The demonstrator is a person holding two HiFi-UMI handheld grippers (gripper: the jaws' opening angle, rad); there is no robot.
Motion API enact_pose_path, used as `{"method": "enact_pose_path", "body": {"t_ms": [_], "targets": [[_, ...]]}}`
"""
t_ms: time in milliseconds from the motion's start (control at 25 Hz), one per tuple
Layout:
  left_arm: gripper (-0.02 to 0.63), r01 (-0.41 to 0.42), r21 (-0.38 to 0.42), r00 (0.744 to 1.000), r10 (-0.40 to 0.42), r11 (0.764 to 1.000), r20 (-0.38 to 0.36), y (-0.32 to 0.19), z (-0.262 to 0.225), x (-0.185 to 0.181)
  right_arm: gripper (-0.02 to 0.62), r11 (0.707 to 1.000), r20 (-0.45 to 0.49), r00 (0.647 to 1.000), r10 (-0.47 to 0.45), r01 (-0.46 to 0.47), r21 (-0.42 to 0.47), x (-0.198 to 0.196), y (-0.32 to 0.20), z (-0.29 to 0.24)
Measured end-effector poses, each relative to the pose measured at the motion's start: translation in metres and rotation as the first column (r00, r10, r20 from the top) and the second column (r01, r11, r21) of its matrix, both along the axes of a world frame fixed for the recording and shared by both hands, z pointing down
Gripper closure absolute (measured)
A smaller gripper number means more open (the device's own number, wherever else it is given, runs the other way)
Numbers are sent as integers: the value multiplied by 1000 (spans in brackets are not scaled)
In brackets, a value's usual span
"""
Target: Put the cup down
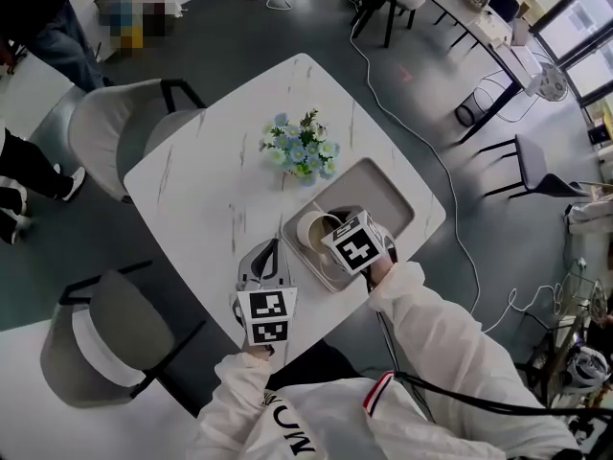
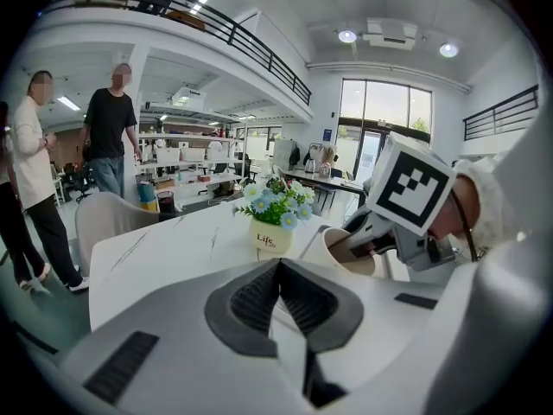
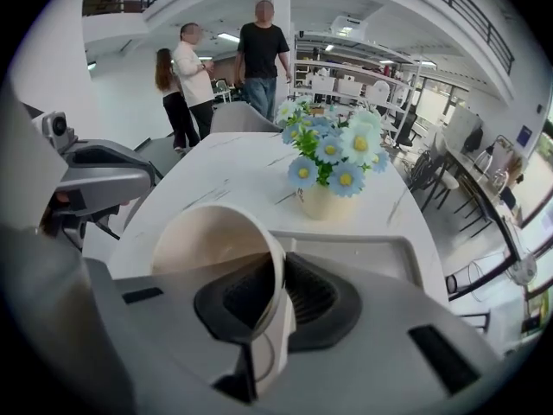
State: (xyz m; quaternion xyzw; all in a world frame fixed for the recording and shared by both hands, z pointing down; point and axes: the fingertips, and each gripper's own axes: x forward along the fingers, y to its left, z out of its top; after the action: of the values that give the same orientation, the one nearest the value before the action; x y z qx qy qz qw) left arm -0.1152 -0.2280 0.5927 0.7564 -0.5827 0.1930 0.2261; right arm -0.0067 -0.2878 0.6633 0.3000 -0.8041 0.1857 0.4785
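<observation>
Chairs: grey shell seats with dark frames, standing at the far left and near left sides.
Surface: white with grey marble-style veins, squarish with rounded corners.
Left claw: hovering over the bare near part of the surface and pointing a bit downward. Its ribbed dark pads are pressing together with nothing in between.
Flower pot: small cream pot standing mid-surface, carrying blue and white daisy-type flowers. "Life" is showing on the front; the smaller line under it is too tiny to read.
Cup: cream, smooth and round, looking like paper. It's tilting over the tray's near left corner, and I can't tell if it's touching down.
Right claw: pointing steeply down and pinching the cup's wall at the rim, one pad inside and one outside.
Tray: matte grey rounded rectangle with a raised lip, lying just beside the pot.
</observation>
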Motion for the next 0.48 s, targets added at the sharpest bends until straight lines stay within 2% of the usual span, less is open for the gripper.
{"method": "enact_pose_path", "body": {"t_ms": [480], "targets": [[595, 1, -17, 1000, -1, 1000, -8, -4, 13, -1, 558, 995, -62, 995, -83, 79, -66, -9, -2, 15]]}}
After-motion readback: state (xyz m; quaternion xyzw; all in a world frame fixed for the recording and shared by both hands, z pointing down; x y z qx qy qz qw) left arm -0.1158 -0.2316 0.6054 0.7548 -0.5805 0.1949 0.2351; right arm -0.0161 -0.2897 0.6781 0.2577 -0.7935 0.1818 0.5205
